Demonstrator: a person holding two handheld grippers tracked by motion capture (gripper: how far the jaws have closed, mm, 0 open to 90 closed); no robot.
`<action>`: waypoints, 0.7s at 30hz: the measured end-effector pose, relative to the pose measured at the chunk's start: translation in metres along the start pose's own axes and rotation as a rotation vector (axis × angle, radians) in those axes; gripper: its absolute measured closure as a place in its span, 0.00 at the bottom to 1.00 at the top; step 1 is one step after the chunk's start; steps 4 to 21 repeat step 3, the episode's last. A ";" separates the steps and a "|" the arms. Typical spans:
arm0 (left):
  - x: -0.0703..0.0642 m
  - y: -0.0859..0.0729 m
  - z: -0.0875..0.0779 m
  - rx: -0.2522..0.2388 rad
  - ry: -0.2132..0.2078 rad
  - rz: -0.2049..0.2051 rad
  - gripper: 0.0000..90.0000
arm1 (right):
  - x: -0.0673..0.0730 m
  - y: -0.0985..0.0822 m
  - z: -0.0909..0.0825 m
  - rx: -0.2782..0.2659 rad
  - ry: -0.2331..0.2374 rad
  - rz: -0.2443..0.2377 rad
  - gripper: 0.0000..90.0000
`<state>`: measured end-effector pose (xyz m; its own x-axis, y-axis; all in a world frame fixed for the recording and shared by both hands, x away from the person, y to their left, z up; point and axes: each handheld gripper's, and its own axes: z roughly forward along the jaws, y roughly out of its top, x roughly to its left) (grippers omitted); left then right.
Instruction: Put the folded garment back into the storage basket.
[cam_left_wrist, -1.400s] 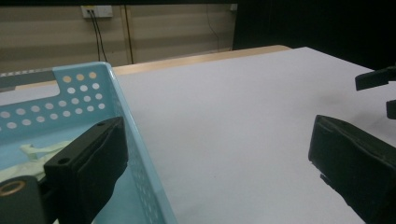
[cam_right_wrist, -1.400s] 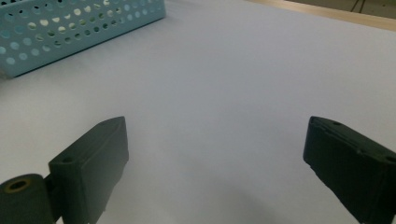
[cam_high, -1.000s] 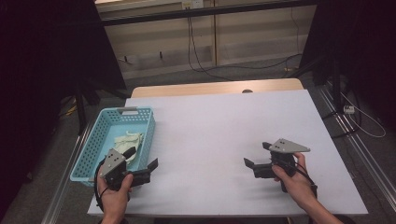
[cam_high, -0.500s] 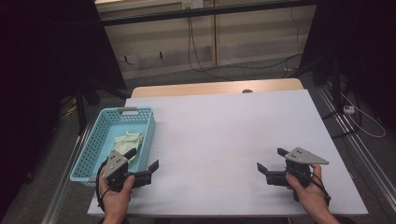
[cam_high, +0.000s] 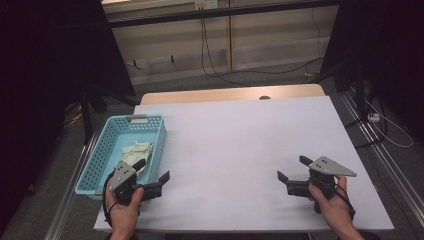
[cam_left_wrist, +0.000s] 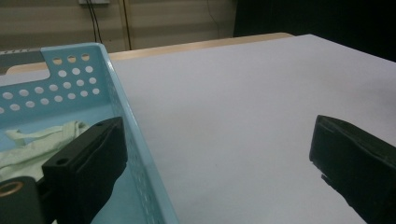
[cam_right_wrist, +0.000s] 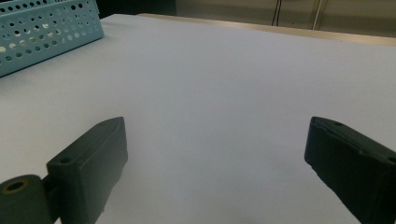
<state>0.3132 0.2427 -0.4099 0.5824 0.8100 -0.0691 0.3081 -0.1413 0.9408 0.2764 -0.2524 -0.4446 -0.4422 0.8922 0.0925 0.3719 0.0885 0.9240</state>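
My left gripper (cam_high: 151, 169) hangs open astride the right wall of the light-blue perforated plastic basket (cam_high: 102, 150), one jaw over the crumpled pale-green cloth (cam_left_wrist: 35, 142) inside. High view also shows my right gripper (cam_high: 293, 169), well apart, open over bare white table sheet (cam_high: 235, 150); its own view catches the basket's corner.

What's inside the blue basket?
A crumpled pale green cloth lies in the blue basket. The left claw covers the near corner, so anything under it is hidden.
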 end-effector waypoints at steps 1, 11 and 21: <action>0.000 0.000 0.000 0.009 -0.002 -0.001 0.05 | 0.000 0.000 0.000 -0.001 0.002 -0.003 0.06; -0.001 -0.001 0.000 0.010 -0.007 -0.005 0.05 | 0.000 0.000 0.000 -0.001 0.006 -0.006 0.06; -0.001 -0.001 0.000 0.010 -0.007 -0.005 0.05 | 0.000 0.000 0.000 -0.001 0.006 -0.006 0.06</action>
